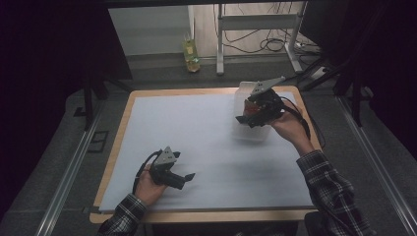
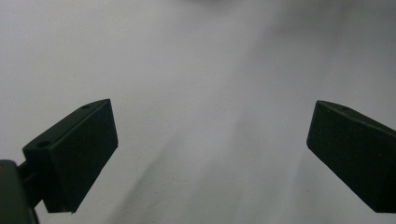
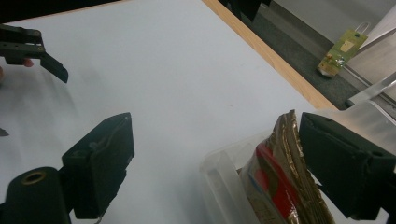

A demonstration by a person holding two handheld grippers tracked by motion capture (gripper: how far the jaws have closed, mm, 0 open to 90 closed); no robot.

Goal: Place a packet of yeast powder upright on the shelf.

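A pale sheet [image 1: 206, 147] covers the wooden table in a dim room. At its far right stands a clear plastic tub [image 1: 244, 129] holding a red-and-gold packet [image 3: 275, 186], upright on edge. The right gripper [image 3: 215, 163] hangs over it, jaws spread, one beside the packet's gold edge, so it's clearly the nearer hand. The left gripper [image 1: 183, 178] rests well apart at the near left, jaws also spread, empty.

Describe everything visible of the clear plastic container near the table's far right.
The clear plastic container is a translucent, frosted-looking open box on the white sheet near the table's far right corner. Flat packets, red with gold crinkled edges, stand on edge inside. The right gripper hovers over it, fingers spread, one beside the packets.
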